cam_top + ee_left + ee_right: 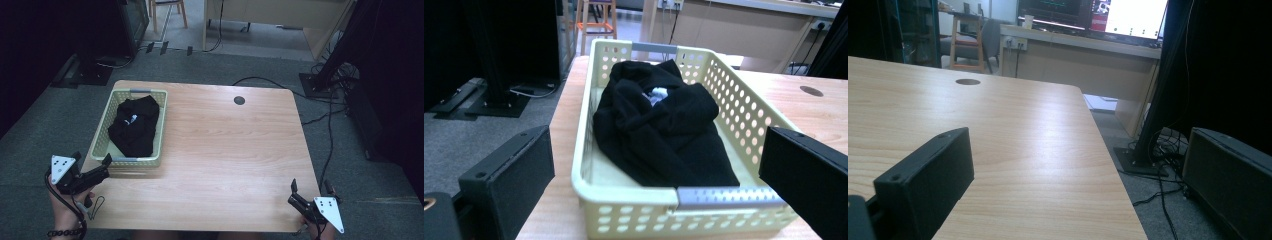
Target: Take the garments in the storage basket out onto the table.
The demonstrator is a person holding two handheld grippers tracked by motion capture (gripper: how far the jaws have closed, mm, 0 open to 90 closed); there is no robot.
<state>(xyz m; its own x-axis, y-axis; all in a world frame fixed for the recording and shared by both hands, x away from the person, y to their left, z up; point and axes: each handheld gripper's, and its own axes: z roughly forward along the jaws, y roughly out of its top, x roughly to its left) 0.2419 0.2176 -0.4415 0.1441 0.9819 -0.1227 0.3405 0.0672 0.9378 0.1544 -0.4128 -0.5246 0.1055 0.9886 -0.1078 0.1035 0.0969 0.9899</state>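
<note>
A pale yellow perforated basket (100,141) stands on the left side of the wooden table (225,150). A crumpled black garment (134,129) with a small white label (133,119) lies inside it. My left gripper (92,160) hovers open at the table's front left corner, just short of the basket's near end. In the left gripper view, the basket (583,125) and garment (664,135) lie straight ahead of the open left gripper (656,172), its jaws wide apart and holding nothing. My right gripper (310,190) is open and holds nothing at the front right corner, over bare table (1023,130).
A round cable hole (239,100) sits near the table's far edge. Black cables (325,115) and a dark stand base (315,82) lie on the floor to the right. Another stand base (90,70) is at the far left; a light wooden desk (280,20) stands behind.
</note>
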